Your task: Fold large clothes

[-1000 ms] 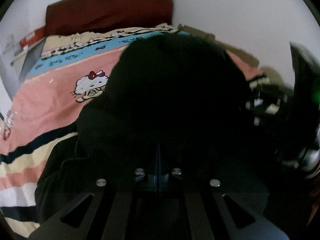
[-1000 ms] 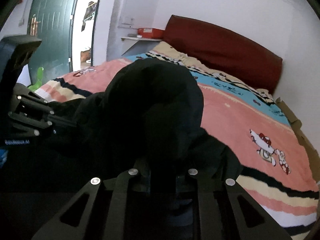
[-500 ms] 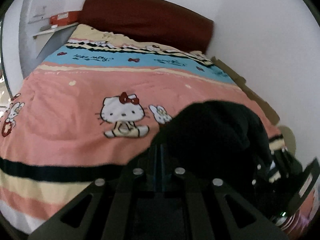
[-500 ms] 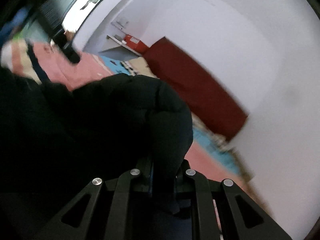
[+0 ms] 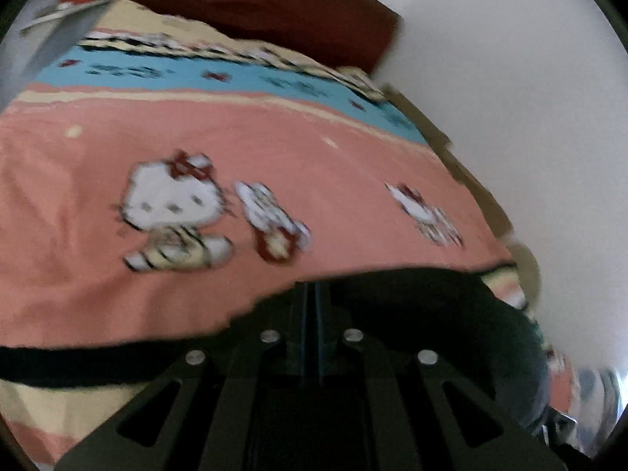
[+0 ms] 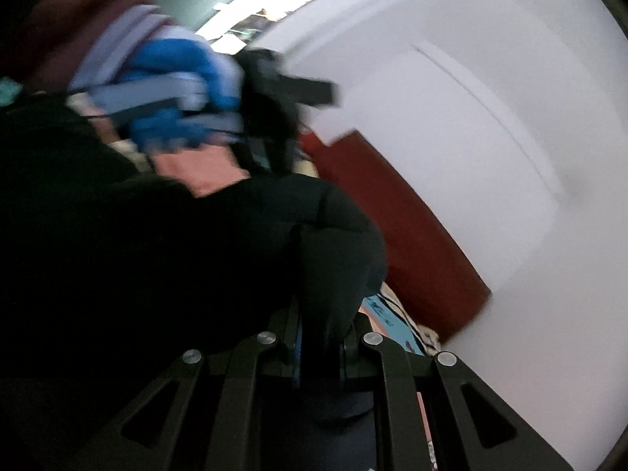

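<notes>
Both grippers are clamped on the black garment [image 6: 176, 267], held above the bed [image 5: 274, 149]: the left gripper [image 5: 312, 314] grips its edge, the right gripper [image 6: 320, 337] a thick fold, cloth between them.

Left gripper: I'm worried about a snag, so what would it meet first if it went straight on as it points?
Probably the pink bedspread; the left gripper, apparently shut on the black garment, points across it. Depth is unclear.
</notes>
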`<state>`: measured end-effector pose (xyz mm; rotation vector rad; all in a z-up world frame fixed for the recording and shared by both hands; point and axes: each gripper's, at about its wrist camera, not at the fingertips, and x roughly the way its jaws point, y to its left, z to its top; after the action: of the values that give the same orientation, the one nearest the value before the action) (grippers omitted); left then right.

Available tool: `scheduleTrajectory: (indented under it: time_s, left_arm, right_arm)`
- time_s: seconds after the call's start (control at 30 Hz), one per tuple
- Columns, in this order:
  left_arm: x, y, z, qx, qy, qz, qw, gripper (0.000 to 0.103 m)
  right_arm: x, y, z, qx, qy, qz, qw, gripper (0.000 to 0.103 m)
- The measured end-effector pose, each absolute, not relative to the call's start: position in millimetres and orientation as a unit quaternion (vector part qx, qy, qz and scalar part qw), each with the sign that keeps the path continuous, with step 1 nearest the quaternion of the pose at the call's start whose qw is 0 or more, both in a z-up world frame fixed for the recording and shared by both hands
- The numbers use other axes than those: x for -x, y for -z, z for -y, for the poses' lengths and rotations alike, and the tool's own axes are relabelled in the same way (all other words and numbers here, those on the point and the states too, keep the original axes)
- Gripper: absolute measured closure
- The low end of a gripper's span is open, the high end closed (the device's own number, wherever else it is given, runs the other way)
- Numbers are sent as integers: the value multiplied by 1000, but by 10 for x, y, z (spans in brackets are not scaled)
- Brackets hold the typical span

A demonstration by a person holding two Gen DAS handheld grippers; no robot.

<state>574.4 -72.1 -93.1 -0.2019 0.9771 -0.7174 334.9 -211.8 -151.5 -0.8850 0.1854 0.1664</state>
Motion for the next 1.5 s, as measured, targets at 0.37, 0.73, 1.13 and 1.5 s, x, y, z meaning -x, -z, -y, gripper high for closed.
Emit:
scheduleTrajectory:
  time_s: [0.37, 0.73, 1.13, 1.5]
  left_arm:
    - [-4019, 1268, 973, -44, 418, -460, 782, 101]
    - [-3754, 1412, 1060, -68, 366, -453, 810, 102]
    - [-3670, 1309, 1110, -80, 327, -443, 831, 102]
    - [-2949, 673, 608, -12, 341, -404, 849, 99]
  right_arm:
    - [-2786, 1702, 2317, 381, -124, -172, 900, 74]
    - [-2628, 1135, 2955, 233, -107, -243, 936, 25]
    - [-4434, 970, 3112, 19, -142, -410, 901, 27]
    - [-2709, 1509, 2628, 116, -211, -470, 849, 30]
